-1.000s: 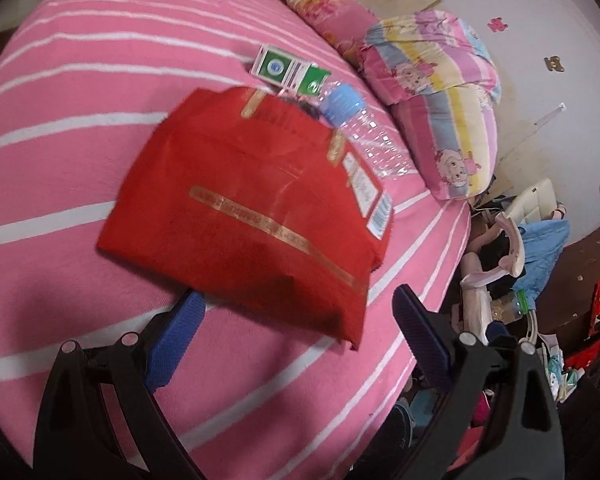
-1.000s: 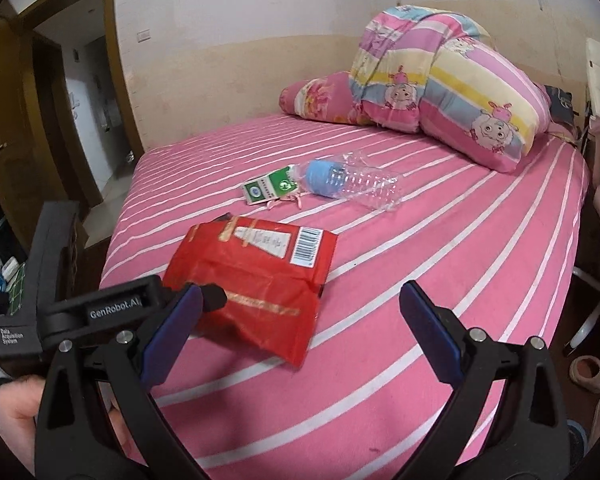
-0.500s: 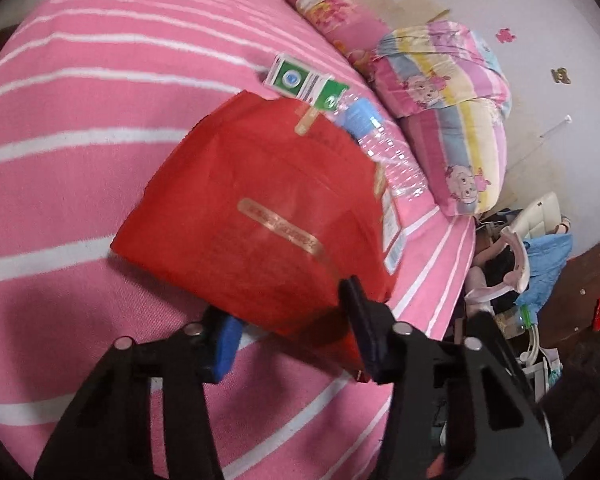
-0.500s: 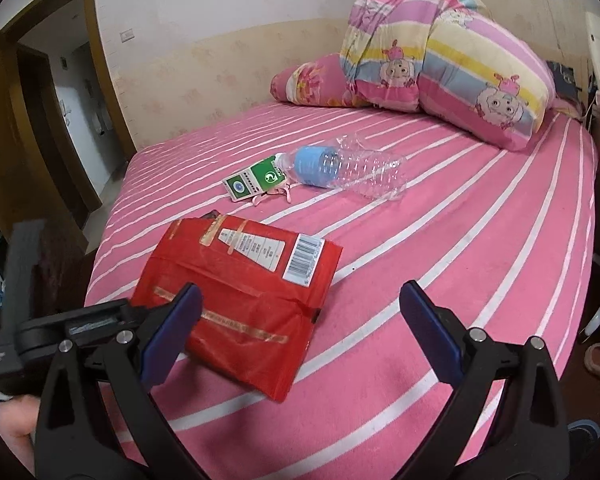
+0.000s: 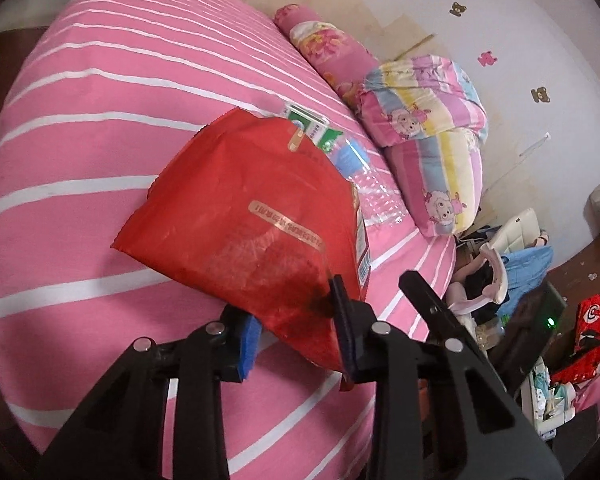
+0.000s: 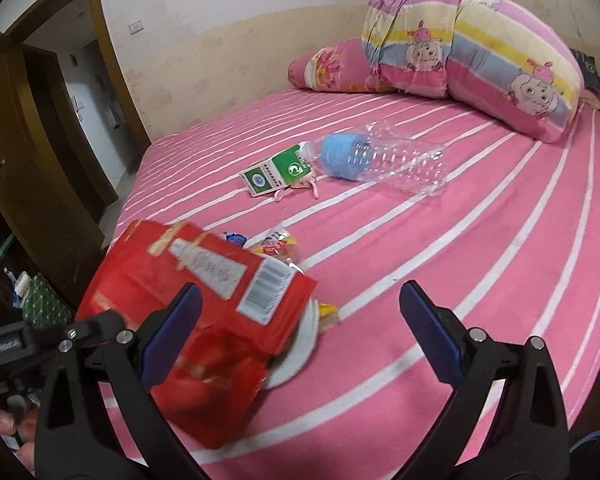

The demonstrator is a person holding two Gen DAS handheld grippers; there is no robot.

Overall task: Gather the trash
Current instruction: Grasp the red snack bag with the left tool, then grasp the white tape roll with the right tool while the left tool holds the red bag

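My left gripper (image 5: 296, 334) is shut on the near edge of a red plastic bag (image 5: 256, 216) and holds it tilted up off the pink striped bed (image 5: 80, 160). In the right wrist view the lifted bag (image 6: 204, 304) is blurred. Small snack wrappers (image 6: 274, 246) and a white disc (image 6: 296, 352) lie where the bag lay. A crushed clear bottle with a blue label (image 6: 376, 160) and a green and white carton (image 6: 276, 172) lie farther back. My right gripper (image 6: 300, 336) is open and empty above the bed.
A folded cartoon quilt (image 6: 472, 44) and a pink pillow (image 6: 324, 68) sit at the head of the bed. A wooden door (image 6: 24, 140) stands at the left. Clutter and a chair (image 5: 512, 264) crowd the floor beside the bed.
My left gripper closed on the red bag's edge and lifted it. That uncovered small wrappers and a white disc beneath. My right gripper moved in over the bed, still open.
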